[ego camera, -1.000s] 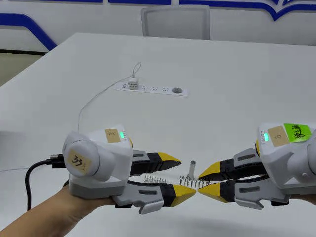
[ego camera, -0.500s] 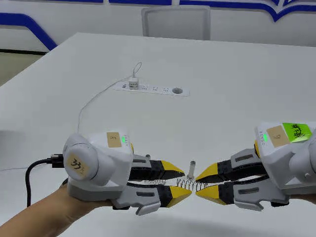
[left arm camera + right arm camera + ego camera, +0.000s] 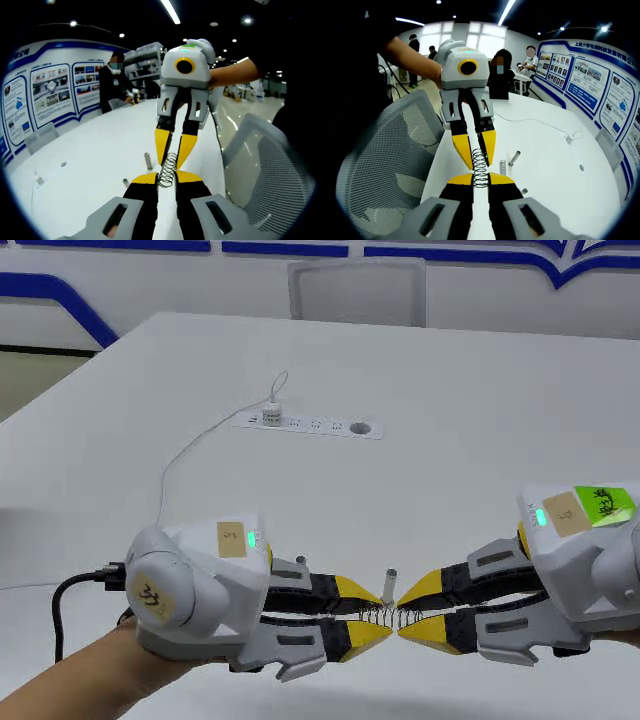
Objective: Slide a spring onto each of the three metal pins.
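A small steel spring (image 3: 390, 616) hangs level just above the white table (image 3: 450, 440), held between two grippers that meet tip to tip. My left gripper (image 3: 378, 615) is shut on its left end and my right gripper (image 3: 403, 617) is shut on its right end. In the left gripper view the spring (image 3: 168, 167) runs from my own jaws up to the right gripper (image 3: 172, 155). The right gripper view has the spring (image 3: 479, 170) reaching the left gripper (image 3: 479, 161). One upright metal pin (image 3: 390, 583) stands just behind the spring, and another pin (image 3: 301, 561) stands further left. A second spring (image 3: 503, 166) sits near a pin (image 3: 514, 158).
A white power strip (image 3: 310, 424) with a thin white cable lies mid-table. A grey chair (image 3: 357, 288) stands at the far edge. A black cable (image 3: 70, 590) trails from the left gripper. A mesh chair (image 3: 385, 165) and several people appear in the gripper views.
The left gripper's jaws, open a second ago, have closed on the free end of the spring that the right gripper holds. Both grippers have drawn a little closer together.
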`<state>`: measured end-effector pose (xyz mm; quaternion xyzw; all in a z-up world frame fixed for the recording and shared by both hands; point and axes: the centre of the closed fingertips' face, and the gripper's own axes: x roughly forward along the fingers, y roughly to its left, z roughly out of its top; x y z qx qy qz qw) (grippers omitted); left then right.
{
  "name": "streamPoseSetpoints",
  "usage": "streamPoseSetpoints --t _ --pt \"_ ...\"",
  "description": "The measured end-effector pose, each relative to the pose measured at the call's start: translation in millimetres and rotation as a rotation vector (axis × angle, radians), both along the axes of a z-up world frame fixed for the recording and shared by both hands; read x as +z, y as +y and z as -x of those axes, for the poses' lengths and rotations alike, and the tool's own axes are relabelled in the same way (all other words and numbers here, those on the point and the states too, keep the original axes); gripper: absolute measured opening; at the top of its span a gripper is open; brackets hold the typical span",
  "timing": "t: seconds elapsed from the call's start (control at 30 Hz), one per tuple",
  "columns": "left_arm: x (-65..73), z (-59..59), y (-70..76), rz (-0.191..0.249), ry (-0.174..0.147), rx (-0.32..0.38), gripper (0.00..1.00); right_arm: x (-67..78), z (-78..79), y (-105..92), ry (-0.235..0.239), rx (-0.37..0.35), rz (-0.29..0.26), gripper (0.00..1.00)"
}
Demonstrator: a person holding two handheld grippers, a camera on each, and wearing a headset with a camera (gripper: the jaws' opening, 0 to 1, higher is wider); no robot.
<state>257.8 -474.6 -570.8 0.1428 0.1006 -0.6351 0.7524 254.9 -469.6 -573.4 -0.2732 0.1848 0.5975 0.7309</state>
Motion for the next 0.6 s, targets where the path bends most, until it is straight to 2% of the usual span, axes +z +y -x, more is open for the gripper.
streamPoseSetpoints --t 0.13,0.27,0.3,0.33,0.37,0.43,0.6 --pt "1.9 -0.3 1.4 0.014 -0.001 -0.01 0.11 2.0 -0.1 0.9 0.003 0.01 -0.005 0.11" --pt "2.2 1.1 2.0 0.01 -0.009 -0.027 0.1 2.1 -0.1 2.7 0.005 0.012 0.004 0.12" --pt "3.3 1.3 2.4 0.014 -0.006 -0.028 0.1 2.1 -0.6 2.9 0.0 0.012 0.005 0.12" --pt "4.2 6.2 1.4 0.02 0.013 -0.047 0.09 2.5 -7.8 0.1 -0.032 -0.017 0.016 0.15" --pt "8.7 3.1 1.1 0.037 0.002 -0.028 0.09 1.5 -5.6 0.6 -0.018 -0.008 0.013 0.15" --pt "14.9 3.2 -0.2 0.063 0.009 -0.025 0.09 4.0 -5.8 0.6 0.009 -0.021 -0.017 0.15" --pt "13.2 2.5 0.9 0.047 -0.002 -0.03 0.09 6.2 -6.1 -1.8 0.004 -0.02 -0.023 0.15"
